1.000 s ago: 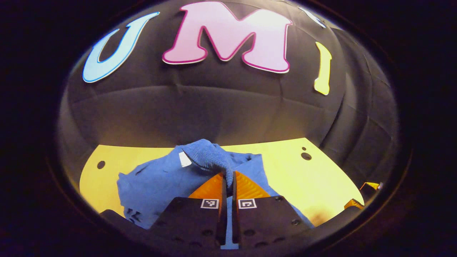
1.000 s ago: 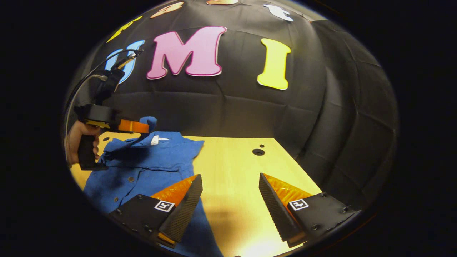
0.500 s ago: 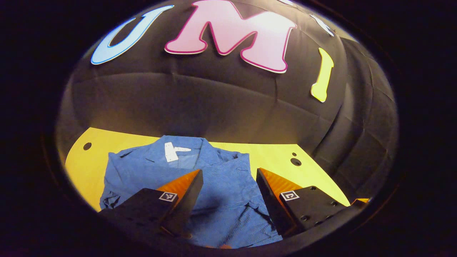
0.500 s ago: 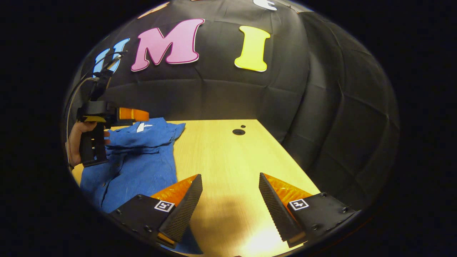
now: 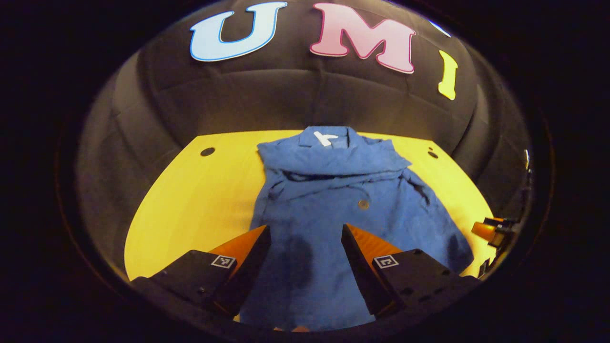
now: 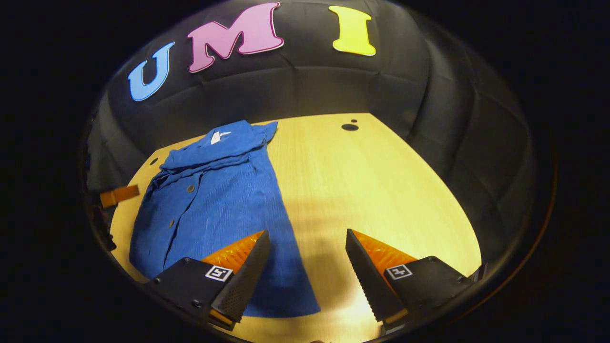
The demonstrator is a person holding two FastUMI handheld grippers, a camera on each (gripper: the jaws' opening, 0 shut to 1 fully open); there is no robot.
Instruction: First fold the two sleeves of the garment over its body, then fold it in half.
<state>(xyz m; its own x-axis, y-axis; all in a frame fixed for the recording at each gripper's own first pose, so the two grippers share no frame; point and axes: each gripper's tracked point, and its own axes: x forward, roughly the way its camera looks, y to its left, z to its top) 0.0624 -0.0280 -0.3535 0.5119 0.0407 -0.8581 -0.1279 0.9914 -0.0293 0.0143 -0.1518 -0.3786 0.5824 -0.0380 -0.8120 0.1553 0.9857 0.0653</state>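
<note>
Black cloth wall behind, and a pale wooden table (image 6: 362,181) takes up most of the floor of both views. On it we see the blue garment (image 5: 333,209) lying flat, collar toward the wall, hem toward us, sleeves apparently already laid over the body, so we judge the half fold is what remains. In the right gripper view the garment sits on the left part of the table, with bare wood to its right. We have the left gripper (image 5: 306,250) hanging over the lower body of the garment, fingers apart, nothing between them. The right gripper (image 6: 307,257) hangs over the garment's right hem edge and bare table, fingers also apart and holding nothing. Small stuff: buttons (image 5: 363,204) down the front, a white tag (image 5: 324,138) at the collar. Risk from here: the folded sleeves look loose and rumpled, so lifting the hem unevenly or pinching one layer could drag them back out or skew the fold.
</note>
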